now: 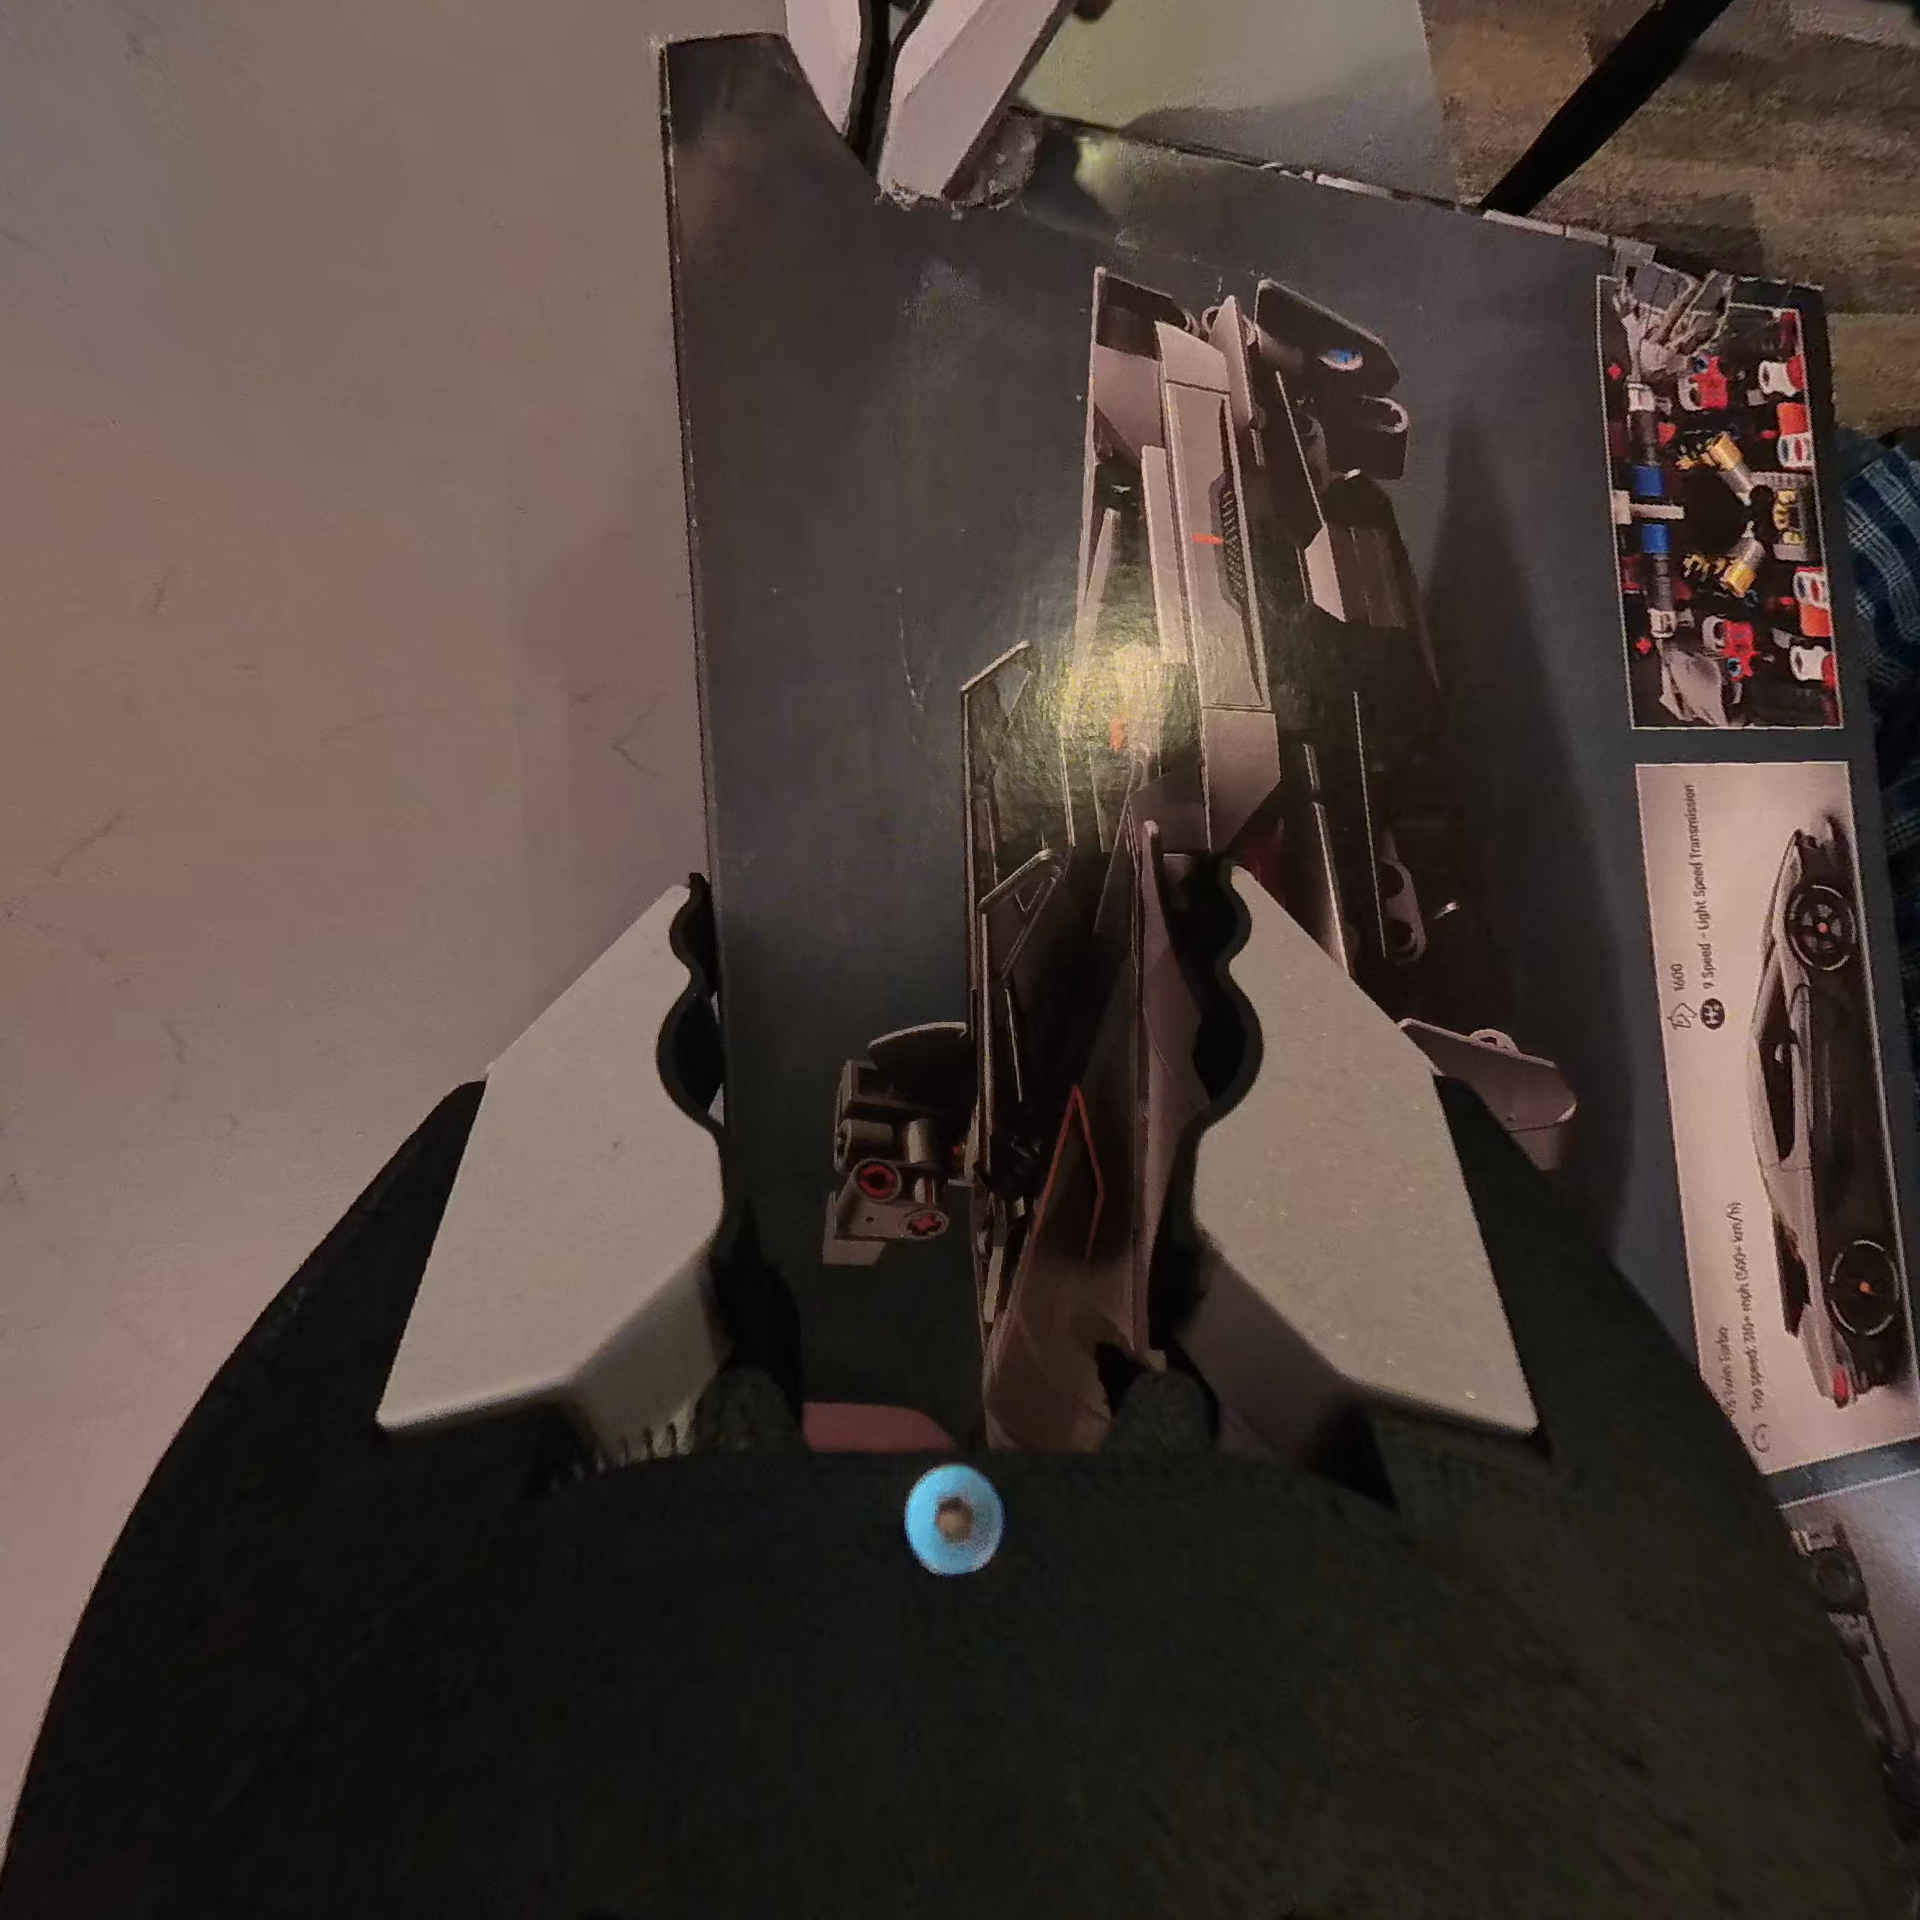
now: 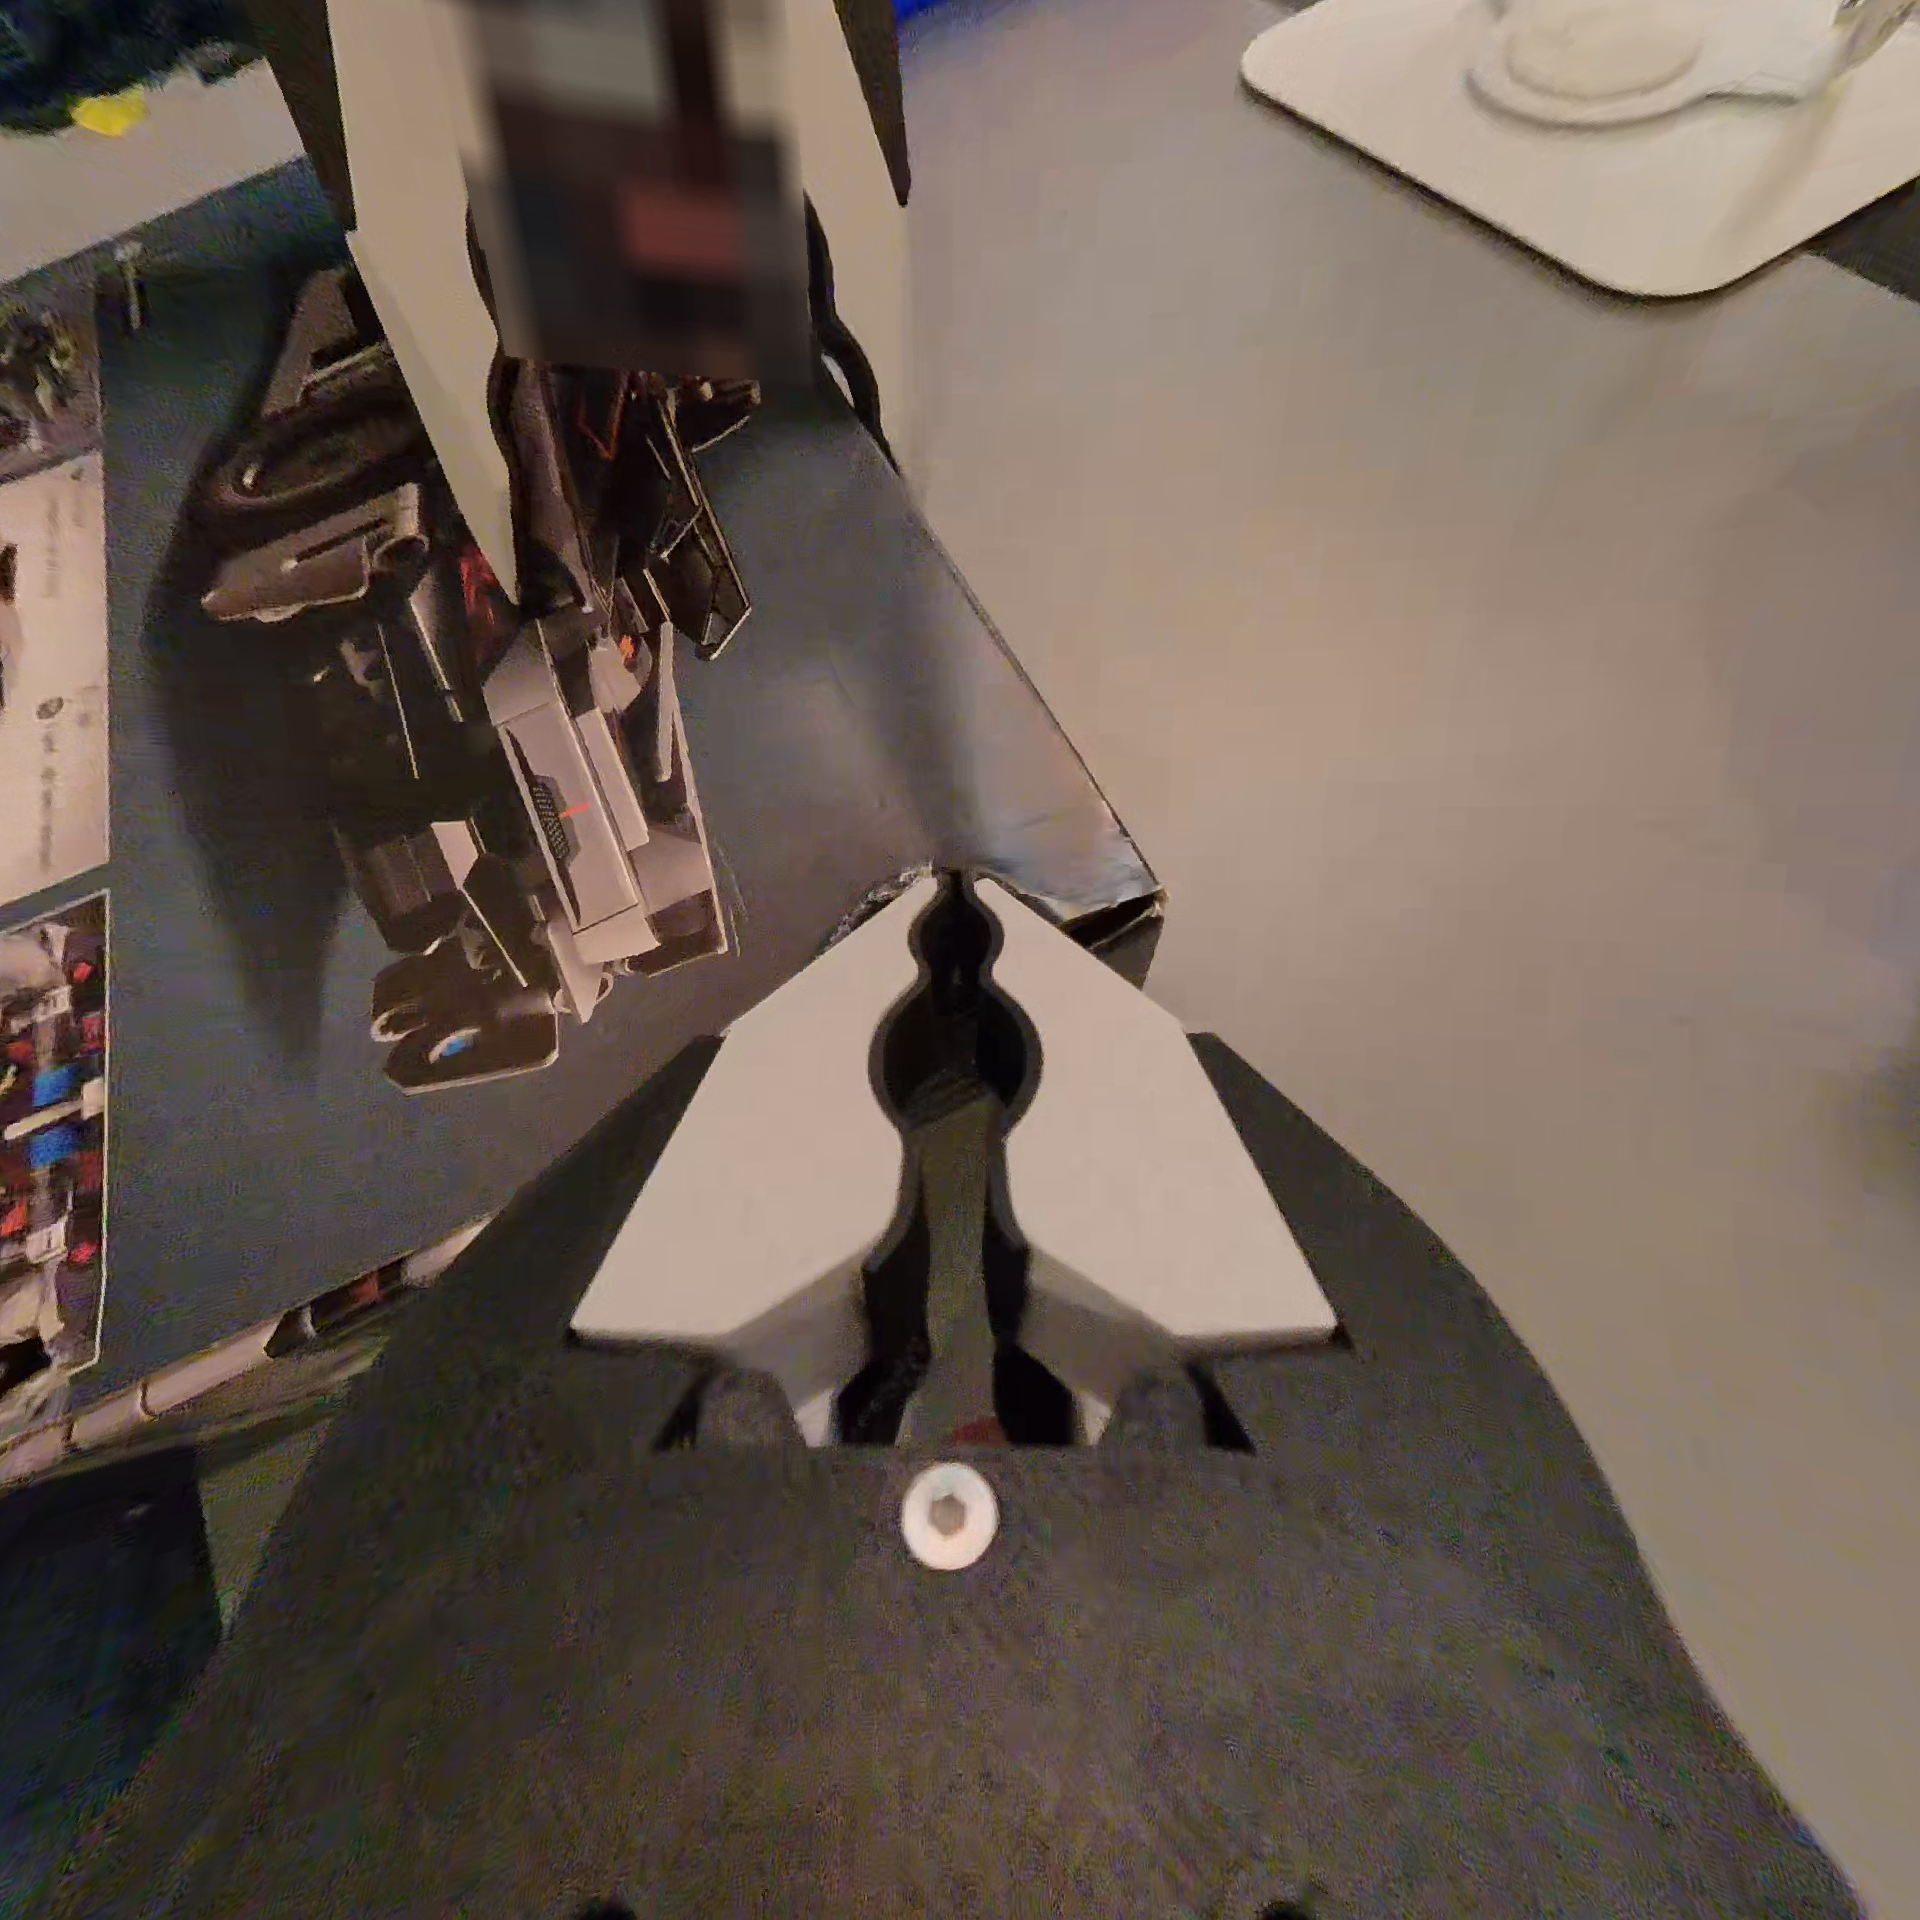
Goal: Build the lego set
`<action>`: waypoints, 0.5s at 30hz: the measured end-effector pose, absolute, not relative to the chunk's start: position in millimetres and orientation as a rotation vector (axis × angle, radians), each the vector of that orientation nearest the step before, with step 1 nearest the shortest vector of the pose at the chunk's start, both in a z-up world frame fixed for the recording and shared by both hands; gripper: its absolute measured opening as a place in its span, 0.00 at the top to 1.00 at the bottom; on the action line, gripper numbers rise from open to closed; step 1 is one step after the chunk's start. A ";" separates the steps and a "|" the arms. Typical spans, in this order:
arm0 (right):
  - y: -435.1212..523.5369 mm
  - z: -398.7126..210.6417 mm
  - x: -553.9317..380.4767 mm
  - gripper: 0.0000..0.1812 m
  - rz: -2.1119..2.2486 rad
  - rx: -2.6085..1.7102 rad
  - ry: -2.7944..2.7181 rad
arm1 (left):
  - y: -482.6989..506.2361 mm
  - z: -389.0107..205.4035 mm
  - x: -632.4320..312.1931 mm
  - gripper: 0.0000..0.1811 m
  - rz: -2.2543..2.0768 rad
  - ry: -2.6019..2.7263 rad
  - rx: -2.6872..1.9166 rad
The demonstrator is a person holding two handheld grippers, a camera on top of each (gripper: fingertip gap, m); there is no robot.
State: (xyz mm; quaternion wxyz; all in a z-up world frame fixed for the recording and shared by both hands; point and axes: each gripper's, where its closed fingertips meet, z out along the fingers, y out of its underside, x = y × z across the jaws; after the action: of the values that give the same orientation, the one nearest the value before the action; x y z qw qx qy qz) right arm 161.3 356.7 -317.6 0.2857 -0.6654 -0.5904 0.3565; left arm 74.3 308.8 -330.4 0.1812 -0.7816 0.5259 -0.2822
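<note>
A dark lego box, printed with a grey car model, lies flat on the pale table. My left gripper is open and empty, its fingers spread wide just above the box's near end, the left finger at the box's left edge. My right gripper is shut, its tips pinching the torn edge at the box's far corner. It also shows at the top of the left wrist view. The left gripper shows in the right wrist view, above the box.
A pale mat with a clear round item on it lies on the table at the far right. A blue plaid cloth and carpet lie beyond the box. A small yellow thing sits far left.
</note>
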 end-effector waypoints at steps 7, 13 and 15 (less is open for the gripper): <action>349.9 -330.7 161.8 1.00 0.783 -1.765 -1.950 | 310.6 -331.4 74.2 0.50 -0.782 1.487 -2.205; 346.4 -335.2 164.9 1.00 0.761 -1.709 -2.129 | 312.0 -332.0 74.6 0.50 -0.778 1.494 -2.203; 343.4 -338.7 169.4 1.00 0.633 -1.689 -2.257 | 311.0 -332.1 74.7 0.50 -0.785 1.501 -2.198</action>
State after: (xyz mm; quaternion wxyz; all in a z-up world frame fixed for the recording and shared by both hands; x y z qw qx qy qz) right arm 169.4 343.4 -338.7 0.1260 -0.5799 -0.7750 0.2175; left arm 74.7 311.0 -332.1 0.1824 -0.7787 0.5320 -0.2782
